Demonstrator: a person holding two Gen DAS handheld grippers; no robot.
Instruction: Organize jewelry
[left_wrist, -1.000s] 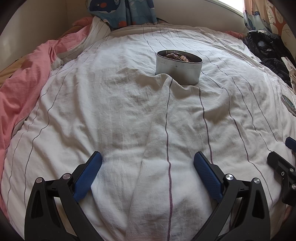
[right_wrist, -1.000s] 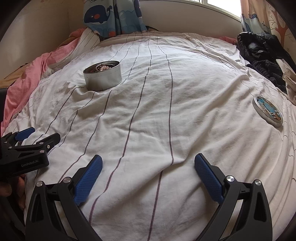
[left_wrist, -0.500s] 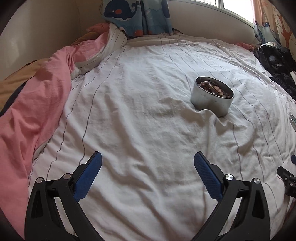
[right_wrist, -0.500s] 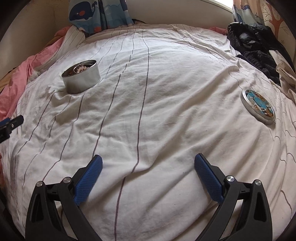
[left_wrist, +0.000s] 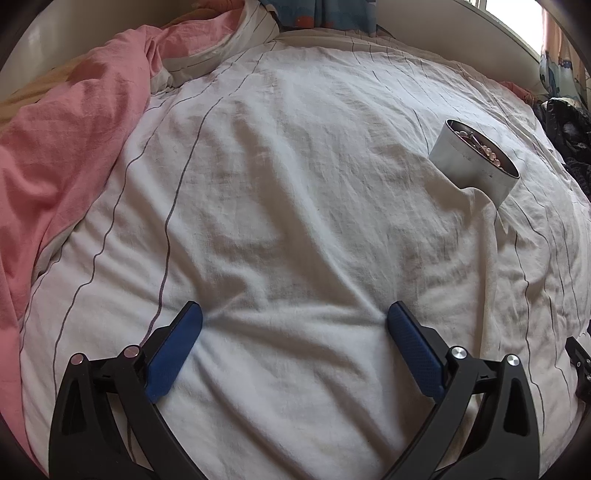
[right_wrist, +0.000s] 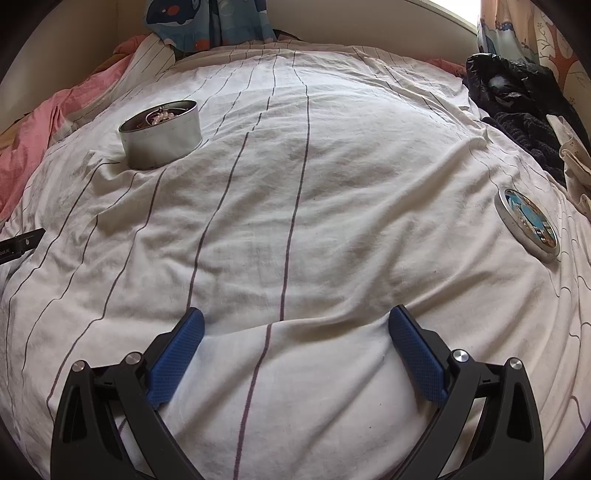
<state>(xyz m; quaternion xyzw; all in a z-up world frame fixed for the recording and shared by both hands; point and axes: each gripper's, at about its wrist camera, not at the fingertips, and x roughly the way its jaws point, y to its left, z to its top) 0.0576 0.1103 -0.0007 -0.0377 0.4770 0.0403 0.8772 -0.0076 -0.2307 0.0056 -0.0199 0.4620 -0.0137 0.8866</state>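
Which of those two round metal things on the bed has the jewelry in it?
The open silver tin on the left holds beads. The flat picture-printed lid lies apart on the right, holding nothing.

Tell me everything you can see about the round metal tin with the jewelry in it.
The tin is a short, round, plain silvery container that looks like metal, open at the top with no lid on it. It sits upright, pressed slightly into the white striped bedsheet, with a fold of fabric bunched against its base. Inside is a loose jumble of jewelry, including pale pinkish beads and something metallic. Neither tool touches it; only the sheet does.
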